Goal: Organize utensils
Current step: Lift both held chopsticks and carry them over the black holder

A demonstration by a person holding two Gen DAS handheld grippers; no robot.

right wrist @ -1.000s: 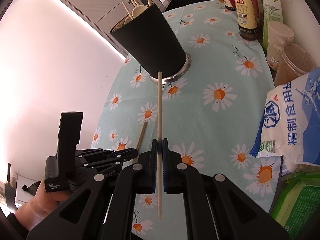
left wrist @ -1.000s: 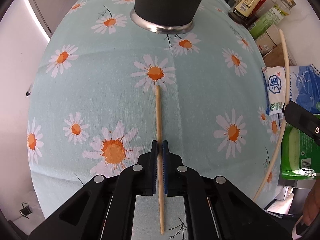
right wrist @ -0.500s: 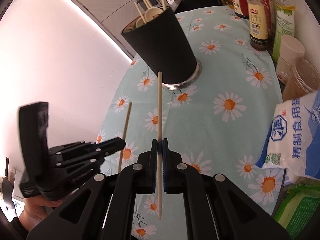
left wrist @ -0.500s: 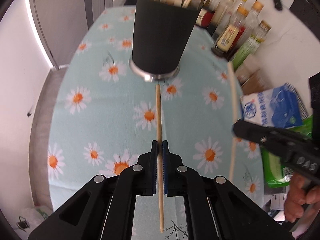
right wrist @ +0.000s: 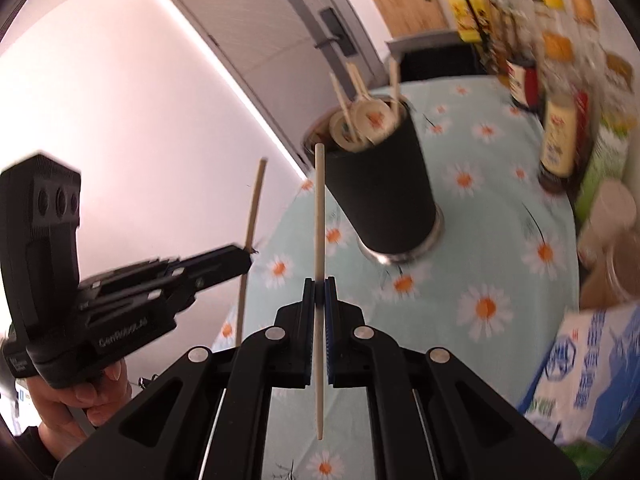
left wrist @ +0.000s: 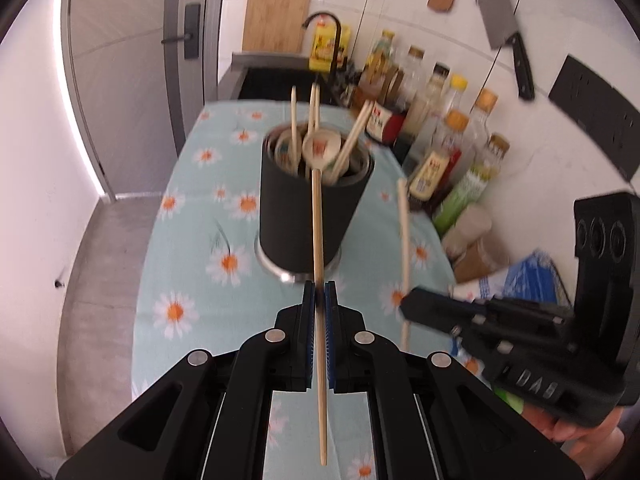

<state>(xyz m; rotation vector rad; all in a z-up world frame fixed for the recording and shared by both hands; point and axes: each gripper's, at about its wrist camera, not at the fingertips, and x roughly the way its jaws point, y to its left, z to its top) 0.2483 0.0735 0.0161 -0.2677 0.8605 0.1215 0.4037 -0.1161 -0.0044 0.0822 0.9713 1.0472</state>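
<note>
Left gripper (left wrist: 319, 304): clamped on a tan chopstick (left wrist: 318, 236), held above the daisy cloth (left wrist: 188, 264).
Right gripper (right wrist: 319, 300): clamped on a pale chopstick (right wrist: 319, 216).
Black holder (left wrist: 308, 216): seen upright on the cloth, filled with chopsticks and spoons, just beyond both tips.

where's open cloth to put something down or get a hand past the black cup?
Bare tablecloth lies left of the black cup, toward the door side, and in front of it, near the cameras. The right edge is crowded: bottles, jars and a blue-and-white bag line it.
</note>
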